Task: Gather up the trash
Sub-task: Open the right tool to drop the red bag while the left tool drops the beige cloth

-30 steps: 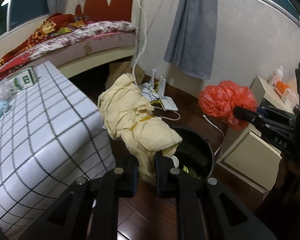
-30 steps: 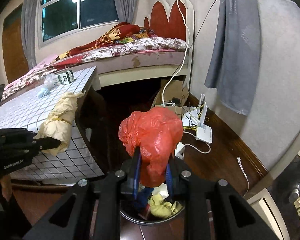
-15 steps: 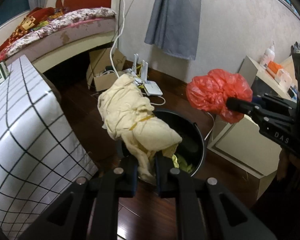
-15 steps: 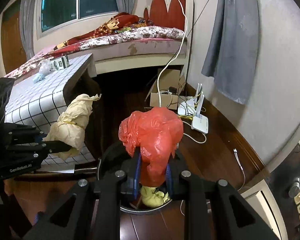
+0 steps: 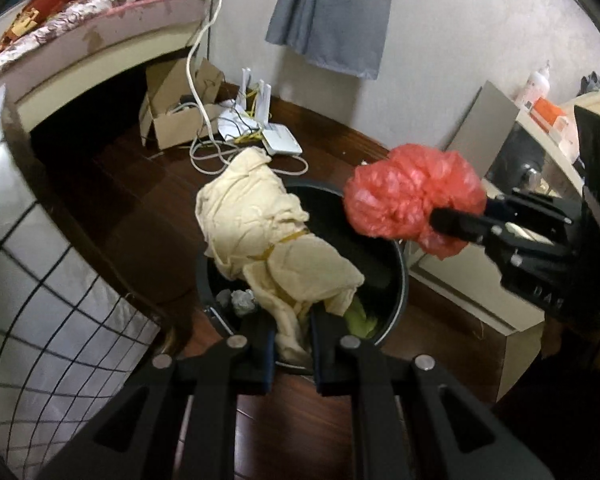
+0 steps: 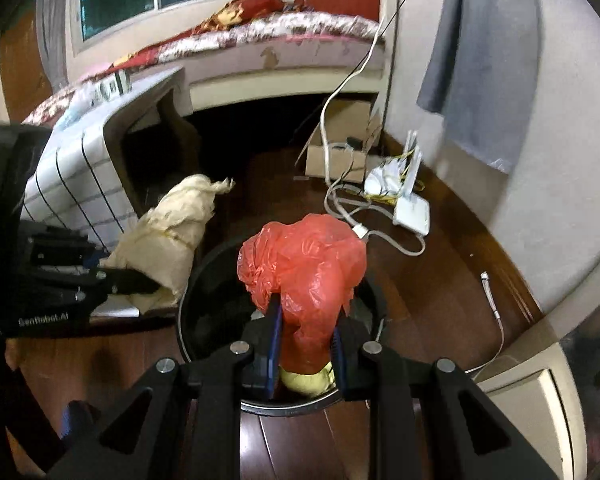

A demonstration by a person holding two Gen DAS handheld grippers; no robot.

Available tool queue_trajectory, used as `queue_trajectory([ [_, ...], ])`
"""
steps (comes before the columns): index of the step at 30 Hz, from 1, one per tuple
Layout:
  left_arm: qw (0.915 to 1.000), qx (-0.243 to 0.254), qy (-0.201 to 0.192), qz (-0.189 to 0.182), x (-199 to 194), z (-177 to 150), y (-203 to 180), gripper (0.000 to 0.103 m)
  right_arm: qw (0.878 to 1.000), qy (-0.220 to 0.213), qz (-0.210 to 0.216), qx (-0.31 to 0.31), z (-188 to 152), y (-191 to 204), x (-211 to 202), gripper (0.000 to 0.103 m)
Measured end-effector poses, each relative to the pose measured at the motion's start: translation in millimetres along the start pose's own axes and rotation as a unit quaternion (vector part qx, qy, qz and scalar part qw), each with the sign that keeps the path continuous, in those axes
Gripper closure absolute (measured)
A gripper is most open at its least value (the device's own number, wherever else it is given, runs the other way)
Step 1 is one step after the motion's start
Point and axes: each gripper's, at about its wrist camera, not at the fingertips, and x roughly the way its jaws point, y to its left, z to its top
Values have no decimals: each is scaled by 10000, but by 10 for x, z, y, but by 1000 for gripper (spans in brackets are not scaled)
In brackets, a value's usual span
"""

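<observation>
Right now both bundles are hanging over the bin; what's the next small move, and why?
Probably open the jaws of the right gripper and let the red plastic bag drop. It hangs directly above the mouth of the black bin, which already holds scraps. The left gripper pinches the cream paper bundle nearer the rim, so it may need to move further inward first.

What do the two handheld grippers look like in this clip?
Both are matte black with angular arms and silver screws. The left gripper has black finger pads and pale lettering on its body; the right gripper has blue pads and faint embossed letters. No cables or sleeves are identifiable.
</observation>
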Motion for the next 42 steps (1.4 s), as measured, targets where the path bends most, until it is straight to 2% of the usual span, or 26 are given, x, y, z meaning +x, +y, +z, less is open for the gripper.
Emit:
queue_trajectory([
  [3,9995,6,266,-145,153,11,17,88,9997,199,53,-105,-25,40,182,80],
  [9,9980,-85,492,-388,281,30,44,87,9992,318,201,-152,16,69,338,79],
  [10,9968,-117,565,-546,320,34,44,81,9990,363,227,-162,14,64,370,77],
  [11,9965,-136,581,-580,345,31,54,79,9985,480,203,-185,8,61,440,63],
  [12,9971,-168,544,-497,372,24,57,47,9980,596,69,-212,-13,58,511,22],
  [13,9981,-236,512,-267,393,4,75,8,9969,715,-237,-241,-53,32,593,0],
  [14,9985,-276,453,-135,383,-16,95,0,9961,750,-393,-236,-90,-2,633,1],
  [16,9982,-368,435,181,380,-84,127,1,9939,891,-637,-118,-157,-98,709,1],
  [21,9958,-623,316,591,318,-232,212,1,9932,824,-818,-17,-163,-176,709,1],
  [34,9942,-594,41,895,27,-249,262,1,9944,677,-781,205,-109,-113,476,1],
  [42,9921,-608,-250,1072,-204,-251,211,1,9953,354,-882,190,-14,-27,202,1],
])
